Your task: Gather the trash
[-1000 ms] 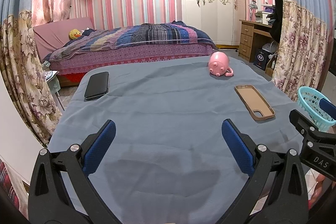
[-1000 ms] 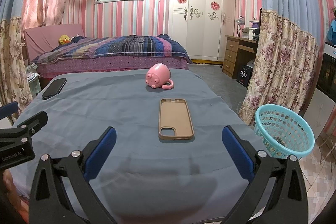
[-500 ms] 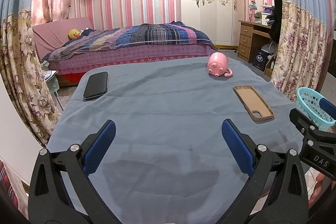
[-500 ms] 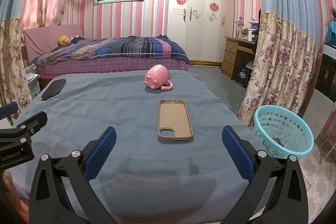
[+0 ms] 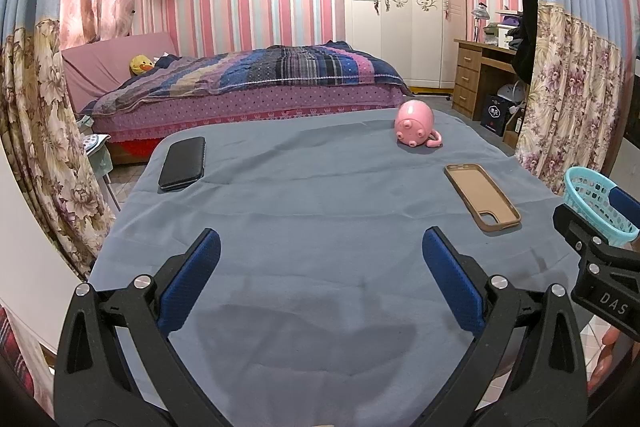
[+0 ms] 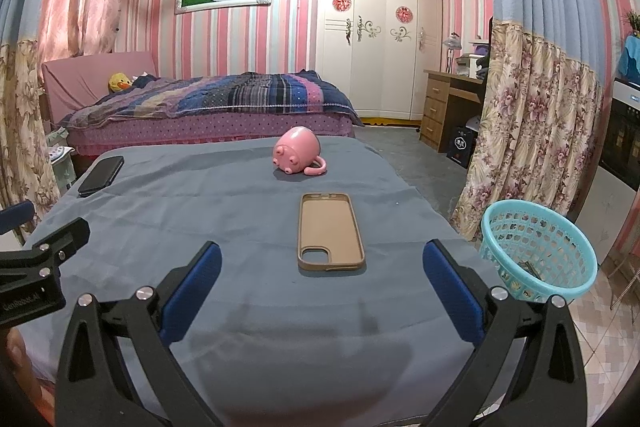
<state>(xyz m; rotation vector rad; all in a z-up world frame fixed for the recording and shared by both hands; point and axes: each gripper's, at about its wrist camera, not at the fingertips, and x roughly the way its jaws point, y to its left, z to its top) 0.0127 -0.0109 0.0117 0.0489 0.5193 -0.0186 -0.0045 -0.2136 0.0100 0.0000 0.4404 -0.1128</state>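
A turquoise basket point(image 6: 538, 251) stands on the floor right of the table, with some scraps inside; it also shows in the left wrist view point(image 5: 596, 203). My left gripper point(image 5: 320, 251) is open and empty over the near part of the grey cloth-covered table point(image 5: 320, 195). My right gripper point(image 6: 322, 263) is open and empty, just short of a brown phone case point(image 6: 330, 231). No loose trash shows on the table.
A pink pig-shaped mug point(image 6: 298, 151) lies at the far middle of the table, also in the left view point(image 5: 416, 123). A black phone point(image 5: 182, 163) lies far left. The brown case point(image 5: 482, 197) lies right. A bed, wardrobe and curtains stand behind.
Both grippers have drifted very slightly back; the table objects sit a little farther away in view. Both stay open and empty.
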